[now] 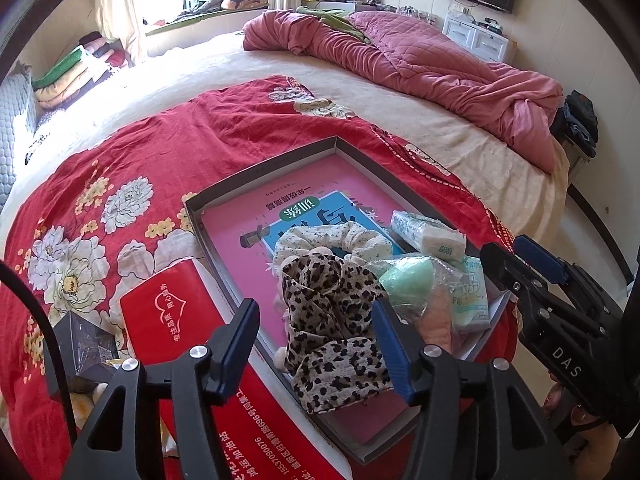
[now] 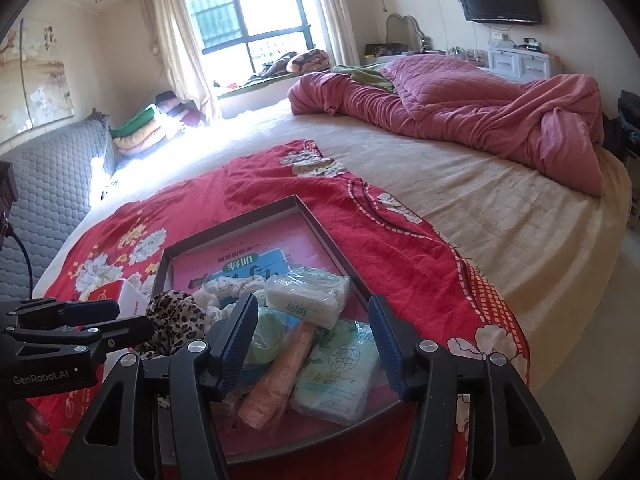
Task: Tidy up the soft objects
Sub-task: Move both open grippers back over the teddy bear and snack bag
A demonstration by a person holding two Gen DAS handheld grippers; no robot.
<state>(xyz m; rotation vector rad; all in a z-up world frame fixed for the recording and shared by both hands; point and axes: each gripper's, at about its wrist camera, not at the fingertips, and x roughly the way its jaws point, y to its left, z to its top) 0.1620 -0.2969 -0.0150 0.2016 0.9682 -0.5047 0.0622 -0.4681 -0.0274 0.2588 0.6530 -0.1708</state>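
A grey shallow box (image 1: 256,168) (image 2: 240,220) lies on a red floral cloth on the bed, with a pink book inside. In it lie a leopard-print scarf (image 1: 332,320) (image 2: 172,316), a floral white scrunchie (image 1: 340,240), tissue packs (image 1: 428,232) (image 2: 308,292), a green sponge in plastic (image 1: 408,280) and a peach towel roll (image 2: 280,376). My left gripper (image 1: 316,348) is open just above the scarf, holding nothing. My right gripper (image 2: 312,348) is open above the peach roll and a tissue pack (image 2: 340,376), holding nothing.
A red tissue box (image 1: 168,312) and a dark small box (image 1: 84,344) sit left of the grey box. A crumpled pink quilt (image 1: 420,64) lies at the far side of the bed. Folded blankets (image 2: 152,124) are stacked by the window.
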